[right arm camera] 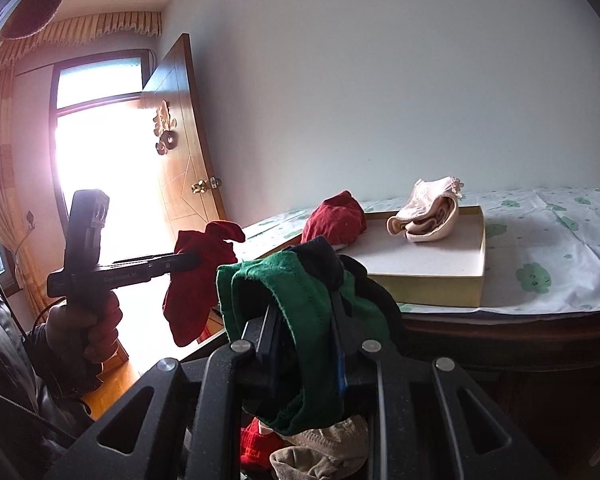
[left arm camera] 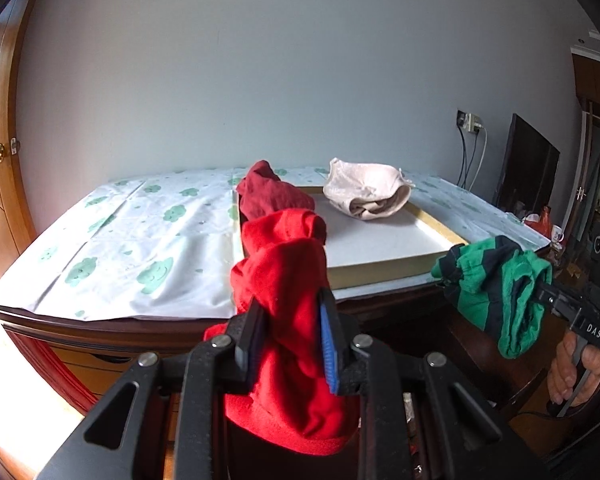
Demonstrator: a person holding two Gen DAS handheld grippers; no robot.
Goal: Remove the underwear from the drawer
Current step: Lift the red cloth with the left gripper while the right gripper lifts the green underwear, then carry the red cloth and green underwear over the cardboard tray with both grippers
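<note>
1. Left gripper [left arm camera: 290, 322]: jaws closed down on a bright red underwear [left arm camera: 284, 280]; cloth is bunched between the pads and hangs below them, held in the air short of the table edge

2. Right gripper [right arm camera: 304, 338]: jaws pinched on a green-and-navy striped underwear [right arm camera: 300, 312]; in the left wrist view it hangs at 3 o'clock, clear of the table

3. Already out: a dark red underwear [left arm camera: 272, 196] sits on the left rim of the shallow tray [left arm camera: 380, 270] at 12 o'clock; a beige underwear [left arm camera: 366, 192] lies inside the tray toward its far side

4. Drawer [right arm camera: 300, 452] is below the right gripper at 6 o'clock, with red and beige cloth in it; more pieces look left to take

5. Risk: the striped piece seems caught by a fold only; a fast swing could let it slip back into the drawer or to the floor

6. Risk: the hanging red tail may snag the table edge or drag the dark red piece off the rim during placement

7. Risk: both grippers heading for one tray could collide
</note>
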